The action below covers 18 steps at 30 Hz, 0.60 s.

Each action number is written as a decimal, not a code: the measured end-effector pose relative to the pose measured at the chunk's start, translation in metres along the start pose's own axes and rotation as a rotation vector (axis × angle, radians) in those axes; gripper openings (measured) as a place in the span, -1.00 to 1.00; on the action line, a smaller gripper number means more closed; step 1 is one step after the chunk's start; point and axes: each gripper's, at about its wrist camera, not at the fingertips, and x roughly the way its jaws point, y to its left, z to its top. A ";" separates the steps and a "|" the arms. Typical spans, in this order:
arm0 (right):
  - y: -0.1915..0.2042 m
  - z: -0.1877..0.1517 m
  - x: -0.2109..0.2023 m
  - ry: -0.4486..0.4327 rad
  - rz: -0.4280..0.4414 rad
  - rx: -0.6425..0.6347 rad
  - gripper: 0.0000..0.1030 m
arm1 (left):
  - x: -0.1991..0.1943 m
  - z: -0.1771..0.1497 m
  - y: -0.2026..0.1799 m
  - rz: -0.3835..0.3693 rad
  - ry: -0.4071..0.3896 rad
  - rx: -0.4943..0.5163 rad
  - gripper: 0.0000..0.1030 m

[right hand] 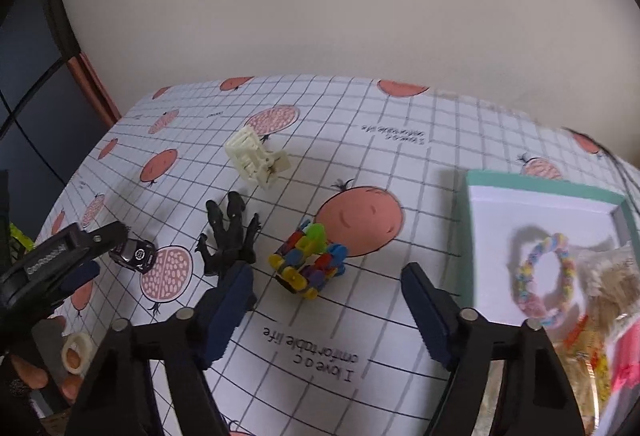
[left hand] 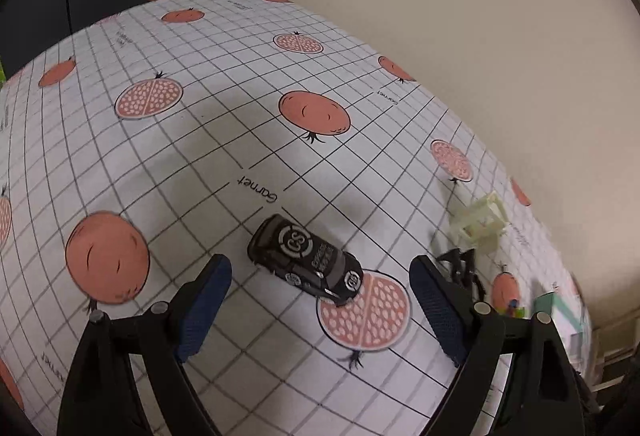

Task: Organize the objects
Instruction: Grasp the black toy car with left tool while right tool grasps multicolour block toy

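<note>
Tools both gape wide, holding nothing. Left tool hovers just short of the black toy car; right tool hovers beside the colourful block toy, right of that car.

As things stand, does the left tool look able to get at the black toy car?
Probably yes: the left tool is open, and the black toy car lies just ahead between its fingers, with nothing on the tablecloth between them.

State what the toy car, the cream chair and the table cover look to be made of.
Toy car: probably painted metal or hard plastic; glossy black body with printed white logos. Cream chair: likely moulded plastic; matt, one pale colour, thin rigid slats. Table cover: looks like smooth vinyl or coated cloth; flat printed grid and fruit, faint sheen, no visible weave.
</note>
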 end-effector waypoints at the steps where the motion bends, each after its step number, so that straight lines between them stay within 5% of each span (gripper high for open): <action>1: 0.001 0.000 0.003 0.001 -0.006 -0.006 0.39 | 0.003 0.001 0.000 0.013 -0.003 0.006 0.75; 12: -0.001 -0.002 0.024 0.014 0.034 0.020 -0.01 | 0.021 0.002 0.001 0.028 0.005 0.001 0.13; 18: -0.006 -0.005 0.029 0.035 0.036 0.046 -0.16 | 0.022 0.000 -0.011 0.041 0.016 0.064 0.14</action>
